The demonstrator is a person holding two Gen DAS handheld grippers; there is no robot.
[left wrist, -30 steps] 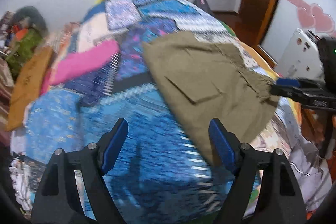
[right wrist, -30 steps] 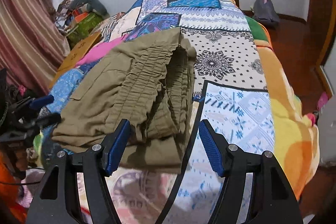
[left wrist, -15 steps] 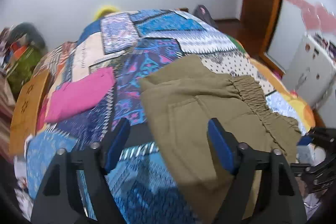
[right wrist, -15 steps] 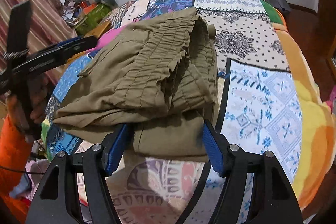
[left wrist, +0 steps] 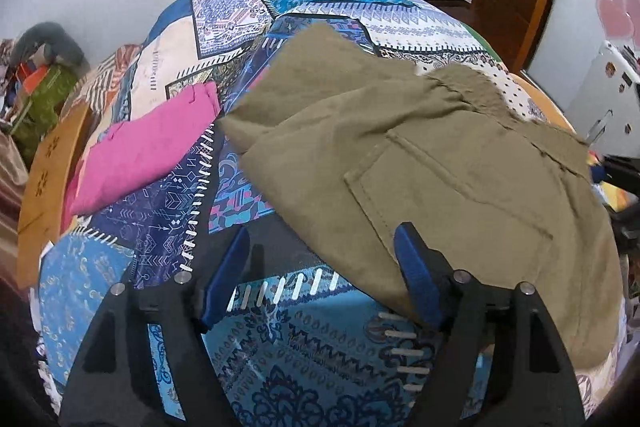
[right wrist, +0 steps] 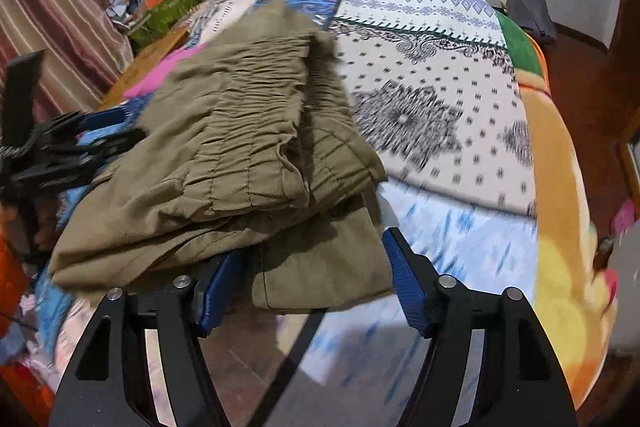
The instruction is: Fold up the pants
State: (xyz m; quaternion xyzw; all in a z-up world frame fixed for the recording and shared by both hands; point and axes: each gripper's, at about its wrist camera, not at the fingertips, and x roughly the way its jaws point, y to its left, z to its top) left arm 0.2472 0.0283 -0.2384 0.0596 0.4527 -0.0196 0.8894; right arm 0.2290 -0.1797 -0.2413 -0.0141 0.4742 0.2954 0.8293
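Patchwork quilt (left wrist: 304, 339) under crumpled olive twill pants (left wrist: 460, 163), gathered waistband (right wrist: 248, 131); left claw (left wrist: 320, 267) and right claw (right wrist: 308, 267) both released.

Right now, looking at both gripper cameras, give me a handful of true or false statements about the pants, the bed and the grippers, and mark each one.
1. The olive pants lie on a patchwork bedspread. True.
2. The pink garment lies on top of the pants. False: it lies beside them on the bedspread.
3. The right gripper is clamped shut on the waistband. False: its jaws stand apart, with the near edge of the pants between them.
4. The left gripper is open, holding nothing. True.
5. A patch pocket shows on the pants in the left view. True.
6. The pants are blue denim. False: they are olive.
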